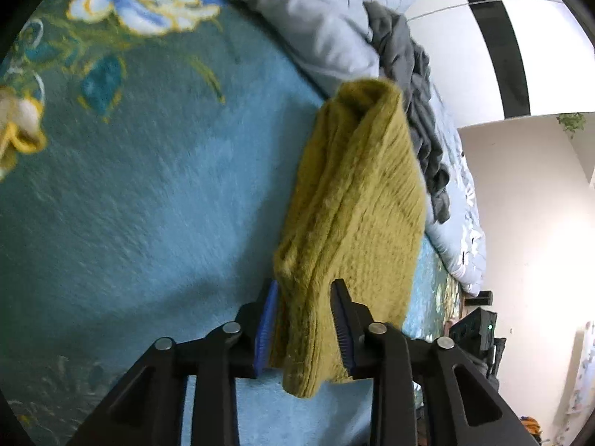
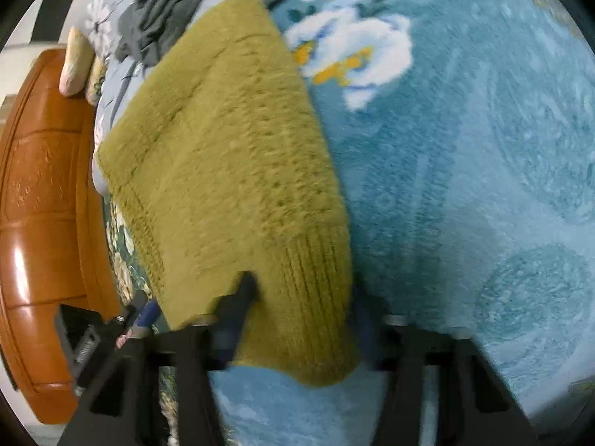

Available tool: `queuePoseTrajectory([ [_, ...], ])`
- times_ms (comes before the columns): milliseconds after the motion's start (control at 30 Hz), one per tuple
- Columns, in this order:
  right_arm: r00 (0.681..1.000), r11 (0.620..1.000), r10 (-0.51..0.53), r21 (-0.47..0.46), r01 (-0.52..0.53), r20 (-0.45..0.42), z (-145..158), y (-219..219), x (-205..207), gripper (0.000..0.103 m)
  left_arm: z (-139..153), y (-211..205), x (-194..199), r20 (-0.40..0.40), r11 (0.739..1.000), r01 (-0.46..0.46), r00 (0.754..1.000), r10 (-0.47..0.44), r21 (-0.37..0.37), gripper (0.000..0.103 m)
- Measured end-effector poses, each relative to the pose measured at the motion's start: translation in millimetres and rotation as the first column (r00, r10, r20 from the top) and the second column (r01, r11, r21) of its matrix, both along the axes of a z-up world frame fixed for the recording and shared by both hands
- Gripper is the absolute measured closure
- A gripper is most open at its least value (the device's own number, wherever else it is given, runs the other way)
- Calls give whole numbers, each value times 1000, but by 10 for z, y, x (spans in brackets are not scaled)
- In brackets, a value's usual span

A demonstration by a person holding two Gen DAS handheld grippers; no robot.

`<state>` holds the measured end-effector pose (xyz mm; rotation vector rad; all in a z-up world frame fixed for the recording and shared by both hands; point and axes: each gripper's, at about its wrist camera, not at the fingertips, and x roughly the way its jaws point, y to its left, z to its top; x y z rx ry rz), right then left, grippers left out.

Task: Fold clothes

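Blue floral bedspread (image 1: 148,204) below; left gripper (image 1: 305,319) and right gripper (image 2: 301,312), jaws clamping the olive knitted sweater (image 1: 353,223), lift it for folding.

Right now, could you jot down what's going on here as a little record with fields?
Garment: olive-green knitted sweater, partly folded
Surface: blue flowered blanket
Left gripper: sweater edge between its fingers, grip unclear
Right gripper: sweater's ribbed hem between its fingers, view blurred
Nearby: gray clothing heaped on a pale quilt
Furniture: wooden headboard
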<state>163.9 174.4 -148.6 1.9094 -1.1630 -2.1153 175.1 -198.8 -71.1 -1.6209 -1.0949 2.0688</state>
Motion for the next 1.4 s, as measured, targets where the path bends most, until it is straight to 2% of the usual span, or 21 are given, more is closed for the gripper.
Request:
queuePoseTrajectory([
  [100,1000,1000,7,-9,-7,-15,124,52,-13,78,86,-50,-28,-25,1000,6,1000,-6,-12,66],
  [167,999,999,47,-7,-47,-24,249,193,-52,79,174,-14,-34,-43,999,37,998,-37,-10,66],
  [267,989,977,147,160,-141,-26,613,632,-219,80,304,56,-45,-72,996,87,994,-87,-12,64],
  [333,982,943,186,279,-179,-1,818,945,-356,80,391,150,-75,-93,992,121,988,-122,-18,57],
  [400,977,898,211,386,-210,40,928,1240,-512,79,423,329,-162,-98,990,143,985,-144,-21,56],
  [467,976,874,204,434,-218,79,954,1455,-620,79,431,547,-291,-97,986,166,981,-166,-15,54],
  [600,976,887,203,406,-219,81,822,1649,-581,73,448,1054,-589,-112,971,238,965,-236,4,44],
  [667,980,900,196,391,-193,33,829,1711,-495,66,442,1239,-706,-113,957,289,951,-289,-13,42],
  [700,983,909,183,380,-169,-1,845,1760,-438,61,428,1371,-781,-117,943,331,936,-332,-28,40],
  [733,986,922,162,361,-139,-36,855,1819,-377,50,407,1498,-855,-118,927,371,920,-374,-49,38],
  [800,991,961,78,272,-47,-105,822,2008,-219,44,313,1700,-982,-92,889,439,888,-451,-128,38],
  [833,992,976,43,218,-16,-120,752,2094,-107,38,247,1769,-1034,-68,873,461,877,-475,-160,38],
  [867,993,984,20,179,0,-113,681,2149,-36,33,180,1831,-1082,-44,857,482,867,-497,-184,38],
  [933,996,994,-29,104,38,-82,502,2248,103,33,44,1898,-1150,0,840,516,852,-524,-165,38],
  [1000,995,995,-93,21,93,-33,302,2358,182,33,-70,1923,-1197,37,839,526,849,-526,-137,38],
  [1067,990,991,-134,-14,134,-37,210,2434,148,33,-158,1918,-1225,59,848,520,854,-517,-106,37],
  [1200,986,986,-166,-20,166,-26,114,2429,3,33,-332,1884,-1247,114,880,475,875,-470,-20,35],
  [1333,977,977,-214,-18,214,-5,25,2379,-120,31,-319,1845,-1185,112,900,436,894,-433,-5,35],
  [1367,973,973,-229,-21,229,-3,35,2370,-133,42,-307,1845,-1161,106,901,433,897,-429,-14,35],
  [1400,970,970,-242,-22,242,1,45,2358,-149,52,-292,1846,-1137,100,903,429,900,-425,-24,41],
])
